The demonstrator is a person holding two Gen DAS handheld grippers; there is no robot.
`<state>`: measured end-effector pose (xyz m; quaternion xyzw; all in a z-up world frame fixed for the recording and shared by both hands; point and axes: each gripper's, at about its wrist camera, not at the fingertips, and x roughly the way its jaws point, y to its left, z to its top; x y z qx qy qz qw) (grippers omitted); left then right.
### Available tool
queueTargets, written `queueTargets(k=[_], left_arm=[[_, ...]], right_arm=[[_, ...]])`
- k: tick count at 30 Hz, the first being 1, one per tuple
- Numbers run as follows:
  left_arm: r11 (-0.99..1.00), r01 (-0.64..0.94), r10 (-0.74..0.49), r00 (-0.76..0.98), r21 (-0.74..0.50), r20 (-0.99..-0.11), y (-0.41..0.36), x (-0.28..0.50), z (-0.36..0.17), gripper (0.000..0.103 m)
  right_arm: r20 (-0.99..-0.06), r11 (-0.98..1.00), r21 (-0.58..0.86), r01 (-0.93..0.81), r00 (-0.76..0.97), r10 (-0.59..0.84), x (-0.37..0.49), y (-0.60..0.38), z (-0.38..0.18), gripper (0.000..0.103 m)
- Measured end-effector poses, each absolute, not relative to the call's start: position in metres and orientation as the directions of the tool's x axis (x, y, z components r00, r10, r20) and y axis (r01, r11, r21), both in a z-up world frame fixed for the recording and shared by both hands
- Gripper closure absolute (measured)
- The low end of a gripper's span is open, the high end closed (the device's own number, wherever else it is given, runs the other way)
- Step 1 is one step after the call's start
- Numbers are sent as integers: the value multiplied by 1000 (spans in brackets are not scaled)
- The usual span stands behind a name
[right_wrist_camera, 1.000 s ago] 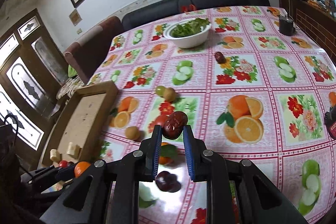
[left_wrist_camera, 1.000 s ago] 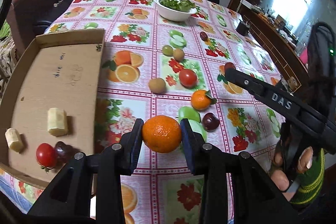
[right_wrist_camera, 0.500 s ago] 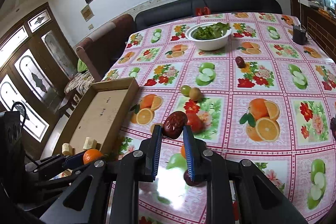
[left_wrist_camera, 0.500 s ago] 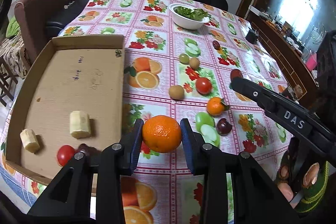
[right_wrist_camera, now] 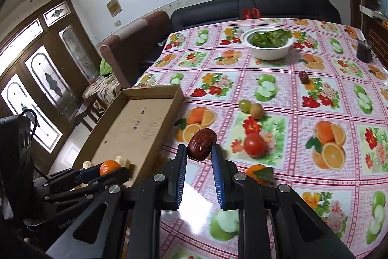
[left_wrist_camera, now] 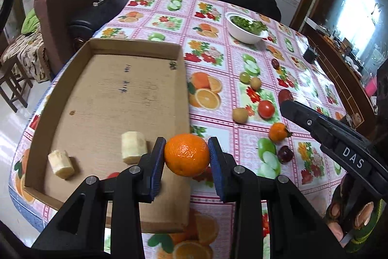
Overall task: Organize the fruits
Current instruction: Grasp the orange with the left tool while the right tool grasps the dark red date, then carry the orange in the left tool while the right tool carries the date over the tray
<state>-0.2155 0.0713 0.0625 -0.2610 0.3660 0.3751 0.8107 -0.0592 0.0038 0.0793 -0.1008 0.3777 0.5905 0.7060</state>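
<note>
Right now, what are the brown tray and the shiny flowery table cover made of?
The tray looks like plain corrugated cardboard: matte brown, folded-up walls, handwriting inked on its floor. The table cover is probably plastic or oilcloth, not woven cloth: its printed fruit pattern is glossy and throws a bright glare near the right gripper.

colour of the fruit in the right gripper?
Dark reddish-brown, wrinkled: the date in the right gripper. Clearest in the right wrist view.
</note>
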Motion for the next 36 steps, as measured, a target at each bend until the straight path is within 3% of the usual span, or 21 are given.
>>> queueTargets(k=[36], left_arm=[[368,-919,490,320,-141,-811,152,-292,46,70]], right_arm=[[-691,79,306,-949,-165,704,-144,109,53,82]])
